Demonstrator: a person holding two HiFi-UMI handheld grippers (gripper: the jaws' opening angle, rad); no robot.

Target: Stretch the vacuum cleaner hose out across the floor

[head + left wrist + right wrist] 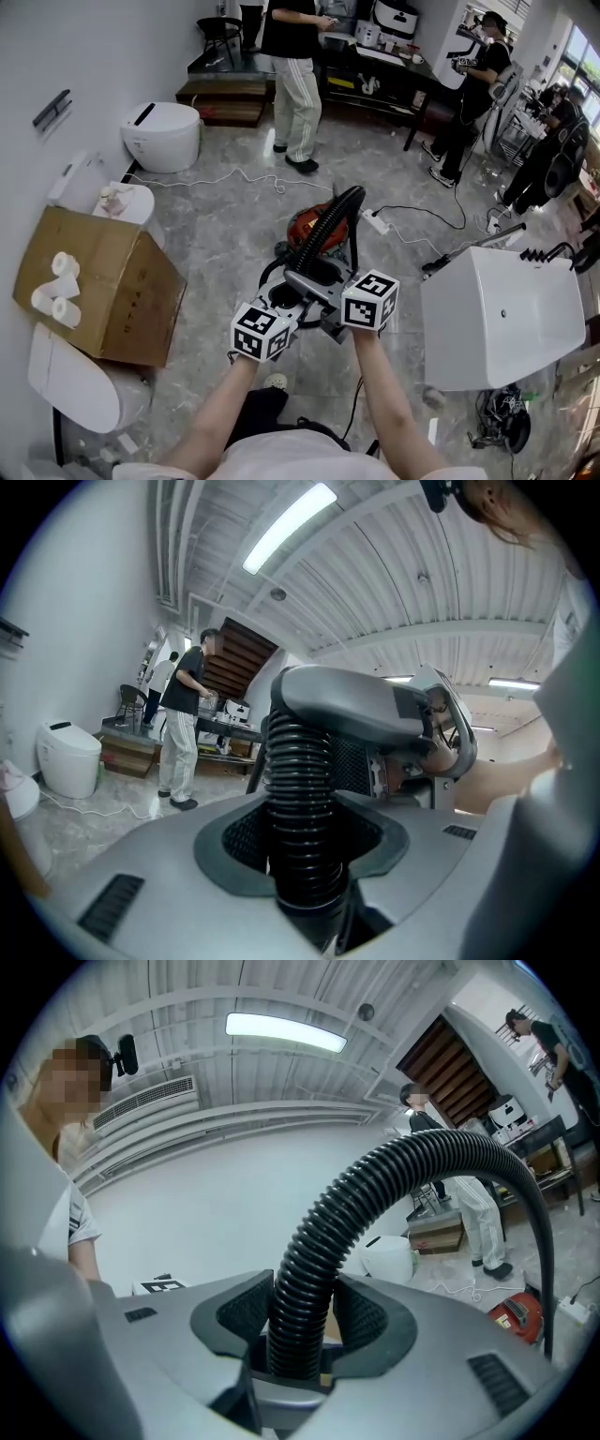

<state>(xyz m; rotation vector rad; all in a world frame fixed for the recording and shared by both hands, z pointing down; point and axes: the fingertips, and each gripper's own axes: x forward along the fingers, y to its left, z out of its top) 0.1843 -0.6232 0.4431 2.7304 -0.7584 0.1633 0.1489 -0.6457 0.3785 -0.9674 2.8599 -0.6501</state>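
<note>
A black ribbed vacuum hose (330, 223) arcs up from the red vacuum cleaner (311, 223) on the floor and comes down to both grippers in the middle of the head view. My left gripper (284, 302) is shut on the hose (298, 808) just below its grey handle piece (361, 705). My right gripper (325, 284) is shut on the hose (309, 1269) a little farther along. From there the hose curves up and over to the right toward the red vacuum cleaner (517, 1314). The two grippers stand close together, side by side.
A cardboard box (112, 291) with paper rolls lies at the left, between white toilets (161, 136). A white tub (497, 314) stands at the right. A white cable (234, 176) and a power strip (376, 222) lie on the floor. Several people stand at the back.
</note>
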